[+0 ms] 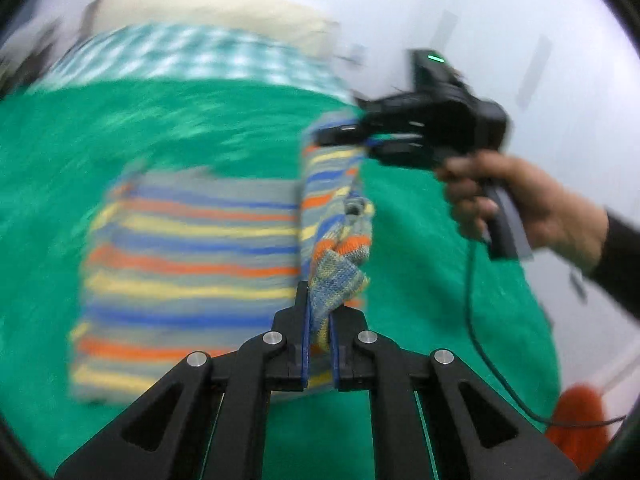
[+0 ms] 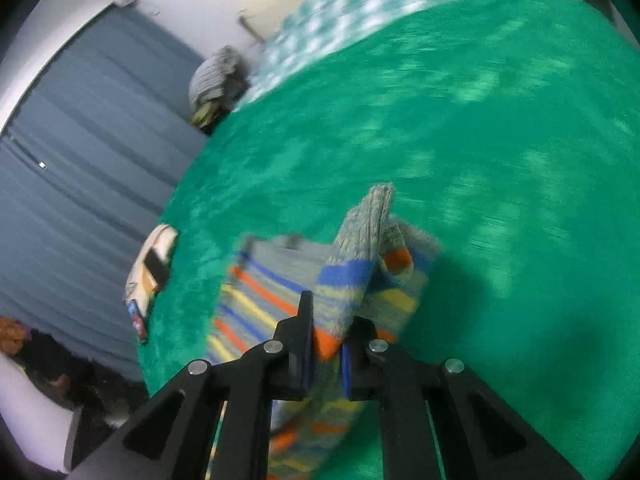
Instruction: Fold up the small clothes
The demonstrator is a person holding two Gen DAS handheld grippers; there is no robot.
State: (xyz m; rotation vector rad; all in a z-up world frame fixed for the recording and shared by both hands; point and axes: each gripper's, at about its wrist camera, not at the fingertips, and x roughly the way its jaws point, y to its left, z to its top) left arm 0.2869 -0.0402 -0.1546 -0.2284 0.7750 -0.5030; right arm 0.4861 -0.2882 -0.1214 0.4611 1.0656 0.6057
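Observation:
A small knitted garment [image 1: 192, 256] with blue, orange, yellow and grey stripes lies on a green blanket [image 1: 160, 132]. My left gripper [image 1: 319, 316] is shut on one raised edge of it, the fabric pinched between the blue pads. In the same view my right gripper [image 1: 340, 136], held by a hand [image 1: 520, 204], grips the far end of that lifted edge. In the right wrist view my right gripper [image 2: 326, 332] is shut on a bunched fold of the striped garment [image 2: 352, 276], which rises between its fingers. The rest of the garment lies flat to the left.
A checked teal cloth [image 1: 192, 56] covers the far part of the bed. An orange item [image 1: 580, 420] lies at the near right edge. A flat white and black object [image 2: 150, 272] sits at the blanket's left edge, beside a blue curtain [image 2: 80, 184]. A grey bundle [image 2: 216, 76] lies farther back.

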